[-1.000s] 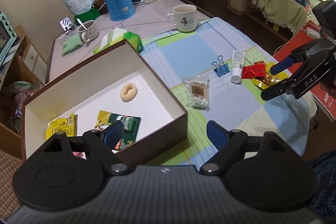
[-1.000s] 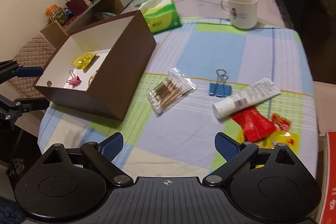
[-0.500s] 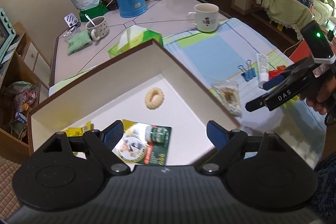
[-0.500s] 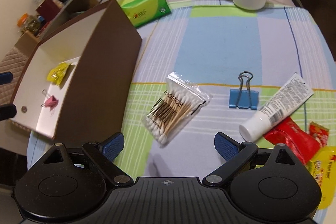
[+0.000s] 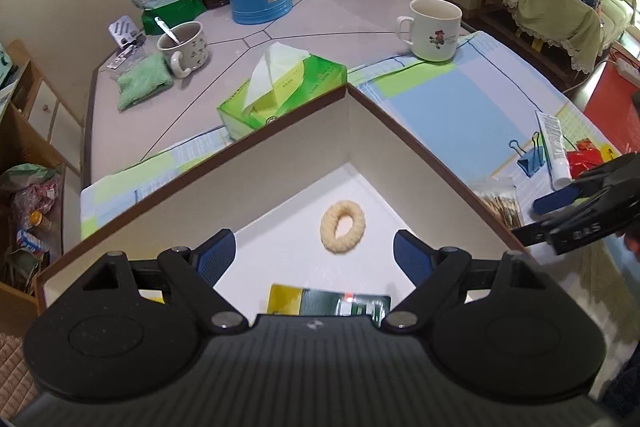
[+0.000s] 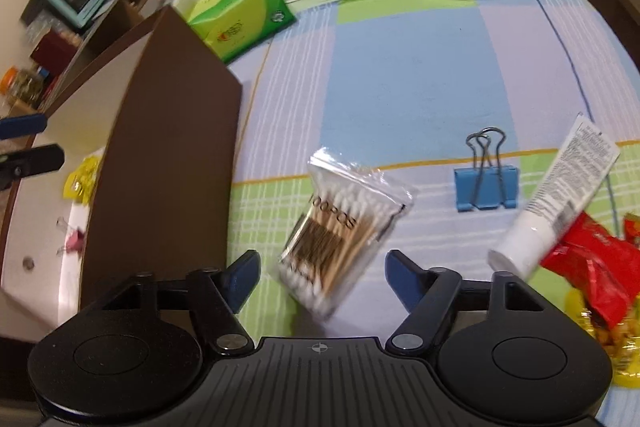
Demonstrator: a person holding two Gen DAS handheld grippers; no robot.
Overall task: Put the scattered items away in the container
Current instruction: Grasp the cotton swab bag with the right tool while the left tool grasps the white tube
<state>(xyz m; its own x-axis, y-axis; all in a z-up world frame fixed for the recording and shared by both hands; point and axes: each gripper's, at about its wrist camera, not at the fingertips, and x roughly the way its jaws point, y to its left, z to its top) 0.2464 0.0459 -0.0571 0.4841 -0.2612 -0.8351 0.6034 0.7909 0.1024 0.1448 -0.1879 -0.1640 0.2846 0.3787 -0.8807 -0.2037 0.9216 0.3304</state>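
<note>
Right gripper (image 6: 322, 277) jaws wide, nothing held, low over the checked tablecloth (image 6: 412, 79). Cotton swab bag (image 6: 346, 227) lies flat on the cloth, its near end sitting between the two blue fingertips (image 6: 244, 277), not visibly pinched; slight motion blur. Bag is just beside the box's brown outer wall (image 6: 168, 167), toward the cloth's near edge. To its right: blue binder clip (image 6: 486, 187), then white tube (image 6: 556, 195), then red snack packet (image 6: 592, 267) at the right edge. Left gripper (image 5: 314, 257) jaws also wide and empty, over the box (image 5: 280, 155) interior; cream ring (image 5: 343, 226) on the box floor lies between and beyond the tips, green-yellow packet (image 5: 330, 305) below them.
</note>
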